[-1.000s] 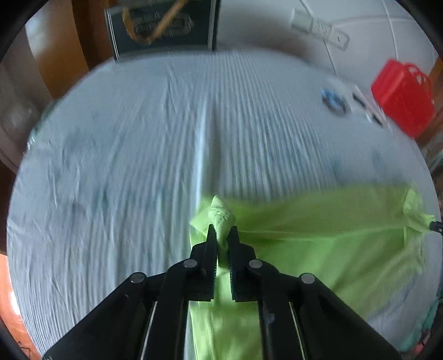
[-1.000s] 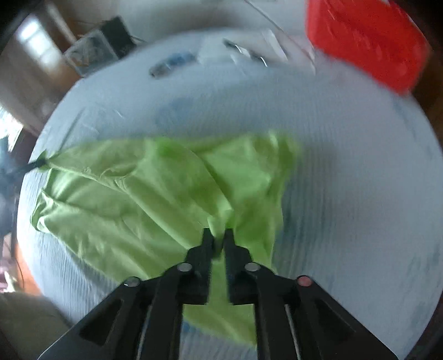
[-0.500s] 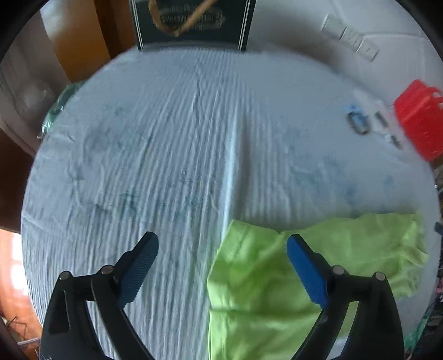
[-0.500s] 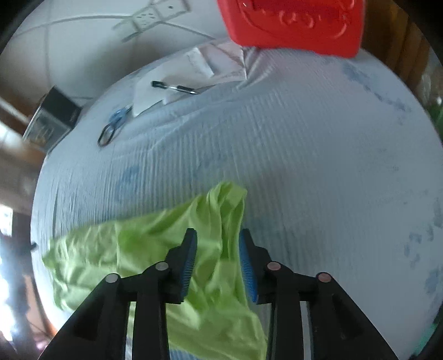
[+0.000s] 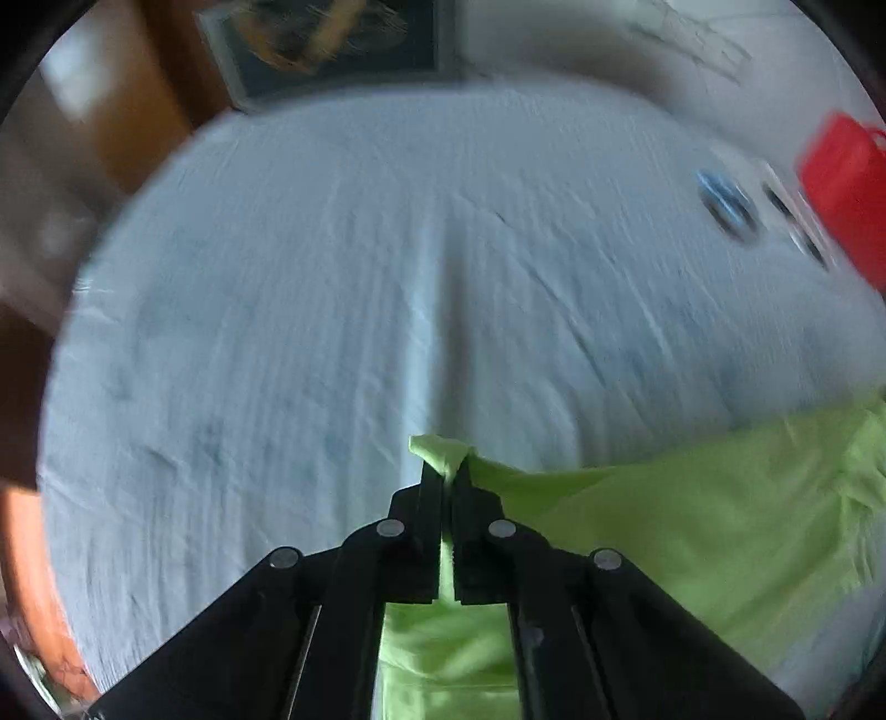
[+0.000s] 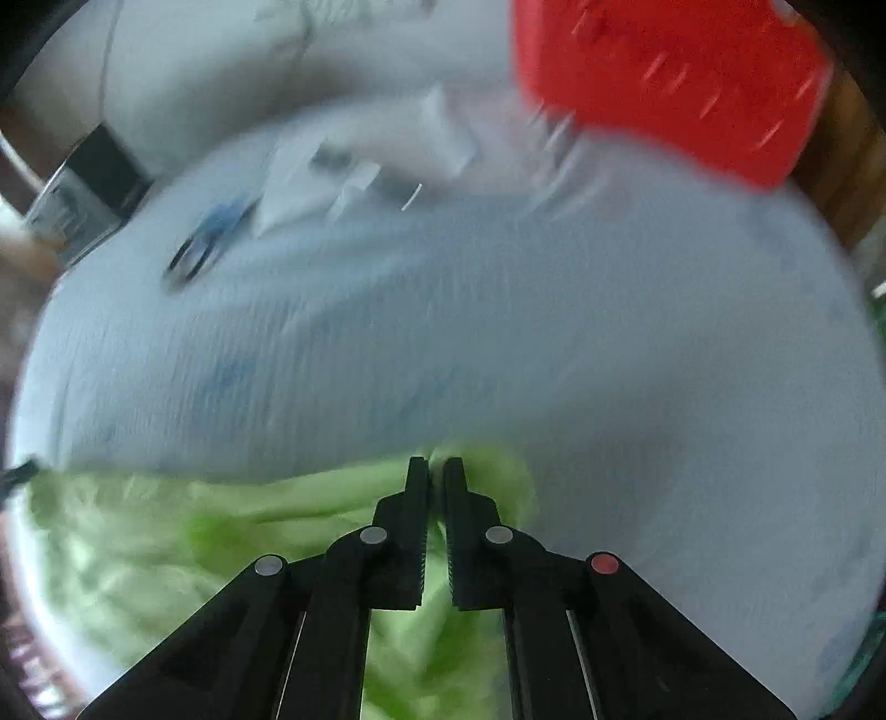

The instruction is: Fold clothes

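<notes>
A lime-green garment (image 5: 664,531) lies on the pale blue cloth-covered table (image 5: 332,310). My left gripper (image 5: 446,471) is shut on a corner of the garment, which bunches up between its tips. The rest of the garment spreads to the right. In the right wrist view the garment (image 6: 221,531) spreads to the lower left, blurred. My right gripper (image 6: 436,468) is shut on the garment's right edge.
A red basket (image 6: 664,77) stands at the table's far side, also seen in the left wrist view (image 5: 847,188). Blue-handled scissors (image 6: 205,238), a pen and papers (image 6: 354,166) lie near it. A dark framed board (image 5: 332,44) leans beyond the table.
Half a second ago both grippers were open over the garment. Both have now shut on its edge again, at new spots. Both views are blurred by motion.
</notes>
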